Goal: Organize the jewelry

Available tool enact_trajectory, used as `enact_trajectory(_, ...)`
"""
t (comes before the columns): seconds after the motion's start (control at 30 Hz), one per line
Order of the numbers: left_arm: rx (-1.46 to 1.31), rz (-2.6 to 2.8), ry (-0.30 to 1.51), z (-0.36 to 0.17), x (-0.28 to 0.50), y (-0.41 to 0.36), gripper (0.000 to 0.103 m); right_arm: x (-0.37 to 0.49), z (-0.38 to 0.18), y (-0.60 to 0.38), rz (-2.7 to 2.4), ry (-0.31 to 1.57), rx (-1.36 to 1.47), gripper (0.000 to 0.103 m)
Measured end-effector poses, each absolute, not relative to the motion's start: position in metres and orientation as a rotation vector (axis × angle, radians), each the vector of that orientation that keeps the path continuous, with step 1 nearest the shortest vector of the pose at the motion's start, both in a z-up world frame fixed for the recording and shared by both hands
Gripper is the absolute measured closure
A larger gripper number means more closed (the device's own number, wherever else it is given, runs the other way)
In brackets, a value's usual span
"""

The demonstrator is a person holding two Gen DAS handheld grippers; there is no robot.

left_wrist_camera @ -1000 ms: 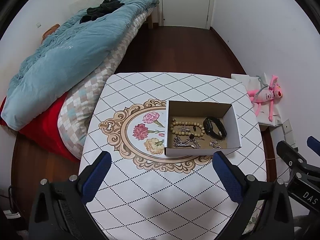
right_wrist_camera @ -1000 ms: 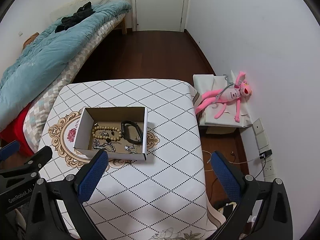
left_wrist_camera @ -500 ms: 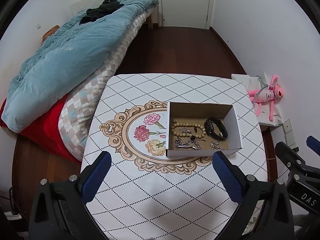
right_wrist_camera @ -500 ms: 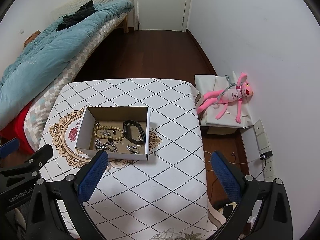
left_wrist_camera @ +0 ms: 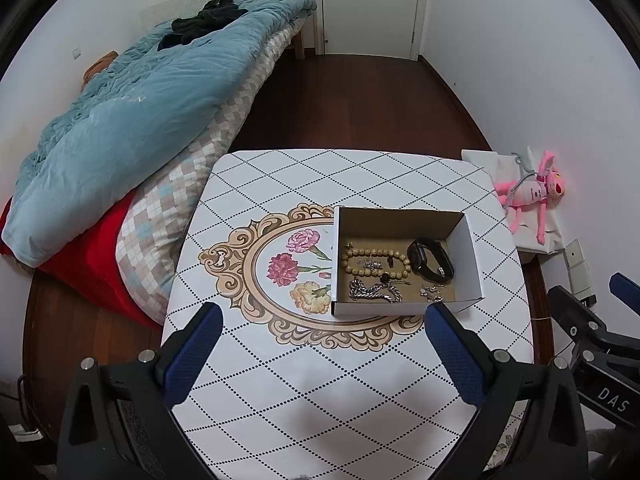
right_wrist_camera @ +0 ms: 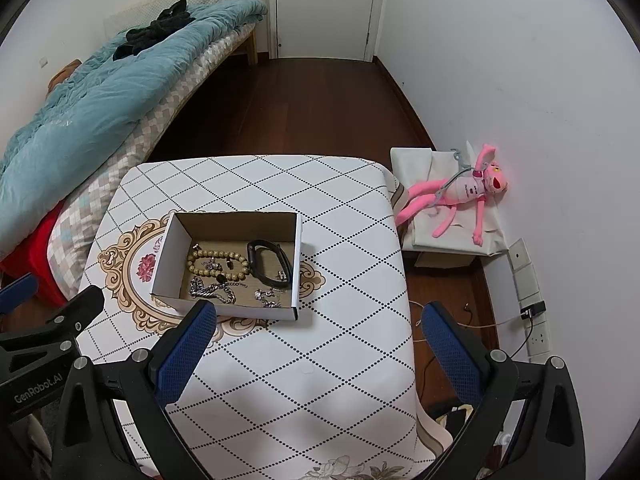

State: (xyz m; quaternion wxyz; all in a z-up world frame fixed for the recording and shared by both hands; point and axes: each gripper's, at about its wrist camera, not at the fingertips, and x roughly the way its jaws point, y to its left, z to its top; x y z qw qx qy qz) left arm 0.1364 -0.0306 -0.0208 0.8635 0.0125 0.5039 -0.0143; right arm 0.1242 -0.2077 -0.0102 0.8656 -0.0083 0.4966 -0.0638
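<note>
A white cardboard box (left_wrist_camera: 474, 258) (right_wrist_camera: 168, 258) stands on the patterned table (left_wrist_camera: 320, 380) (right_wrist_camera: 340, 340). In it lie a wooden bead bracelet (left_wrist_camera: 352, 266) (right_wrist_camera: 218, 254), a black wristband (left_wrist_camera: 430, 264) (right_wrist_camera: 266, 262), a silver chain (left_wrist_camera: 374, 292) (right_wrist_camera: 210, 290) and small silver pieces (left_wrist_camera: 432, 292) (right_wrist_camera: 268, 296). My left gripper (left_wrist_camera: 322, 344) is open and empty, above the table nearer than the box. My right gripper (right_wrist_camera: 316, 344) is open and empty, nearer than the box and to its right.
A bed with a blue duvet (left_wrist_camera: 132, 120) (right_wrist_camera: 100, 92) runs along the table's left side. A pink plush toy (left_wrist_camera: 528, 196) (right_wrist_camera: 460, 196) lies on a white box by the right wall. Wall sockets (right_wrist_camera: 532, 312) and a closed door (right_wrist_camera: 324, 8) are also in view.
Both grippers have drawn back and up slightly, so the box and table sit a little lower and farther in both views. Both stay open and empty.
</note>
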Motion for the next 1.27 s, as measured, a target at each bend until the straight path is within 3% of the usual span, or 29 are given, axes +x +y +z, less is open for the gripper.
enact_trajectory(1.27, 0.026, -0.026, 1.042, -0.0155, 0.1336, -0.0315, 0.0, 0.1204, -0.0143, -0.2107, -0.135, 1.048, -0.027, 0.0)
